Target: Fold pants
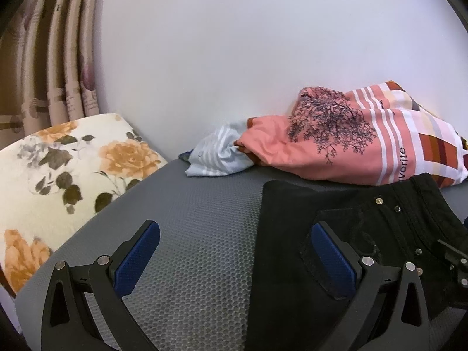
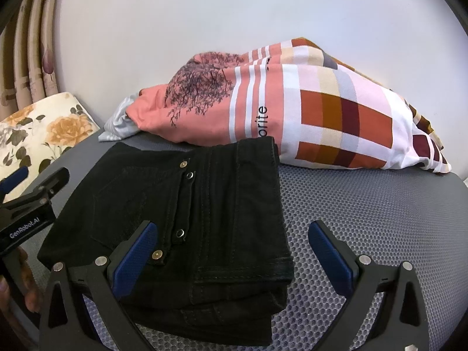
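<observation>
The black pants [image 2: 187,204] lie folded in a compact stack on the grey mat [image 2: 365,204], long axis running away from the cameras. The right gripper [image 2: 231,251], fingers spread and empty, hovers nearest, straddling the stack's near right edge; the left gripper [image 1: 234,251], also spread, sits at its left edge.

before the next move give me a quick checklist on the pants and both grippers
1. Black pants folded into a compact stack: ok.
2. Left gripper open, holding nothing: ok.
3. Right gripper open, holding nothing: ok.
4. Pants lying on the grey mat: ok.
5. Pants clear of the pink patterned bedding: not ok, the far edge meets it.
6. Layers inside the stack even: cannot tell.
</observation>
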Demonstrator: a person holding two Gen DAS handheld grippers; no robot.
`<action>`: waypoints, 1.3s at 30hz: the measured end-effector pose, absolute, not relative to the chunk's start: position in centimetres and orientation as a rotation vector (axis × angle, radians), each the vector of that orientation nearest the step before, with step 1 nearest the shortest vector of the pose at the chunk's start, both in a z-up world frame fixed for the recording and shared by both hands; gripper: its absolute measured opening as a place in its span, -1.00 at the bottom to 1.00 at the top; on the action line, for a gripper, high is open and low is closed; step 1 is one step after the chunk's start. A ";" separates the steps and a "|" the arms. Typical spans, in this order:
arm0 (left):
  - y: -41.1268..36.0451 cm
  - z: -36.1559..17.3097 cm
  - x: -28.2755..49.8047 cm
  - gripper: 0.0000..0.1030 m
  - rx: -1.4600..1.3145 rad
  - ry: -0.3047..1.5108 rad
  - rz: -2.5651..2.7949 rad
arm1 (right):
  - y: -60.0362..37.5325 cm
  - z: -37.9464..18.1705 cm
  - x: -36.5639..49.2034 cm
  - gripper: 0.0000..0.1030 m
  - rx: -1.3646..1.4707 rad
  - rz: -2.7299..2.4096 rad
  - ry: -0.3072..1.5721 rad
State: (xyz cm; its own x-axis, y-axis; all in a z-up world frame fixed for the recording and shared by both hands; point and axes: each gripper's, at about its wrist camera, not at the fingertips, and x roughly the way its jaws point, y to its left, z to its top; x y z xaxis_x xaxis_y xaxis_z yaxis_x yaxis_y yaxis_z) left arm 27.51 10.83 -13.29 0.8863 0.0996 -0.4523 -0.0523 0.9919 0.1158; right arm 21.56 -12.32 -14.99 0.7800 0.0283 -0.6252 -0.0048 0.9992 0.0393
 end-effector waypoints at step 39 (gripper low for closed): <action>7.6 3.5 8.8 1.00 0.067 0.317 -0.013 | -16.6 0.4 3.7 1.00 0.114 0.055 0.418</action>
State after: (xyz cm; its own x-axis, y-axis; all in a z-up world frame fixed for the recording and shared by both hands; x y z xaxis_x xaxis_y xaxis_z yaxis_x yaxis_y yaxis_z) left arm 8.80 7.63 3.45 0.9503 -0.0022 -0.3114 0.0232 0.9977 0.0637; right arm 3.69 -16.59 0.44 0.9127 0.0771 -0.4014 -0.0302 0.9921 0.1218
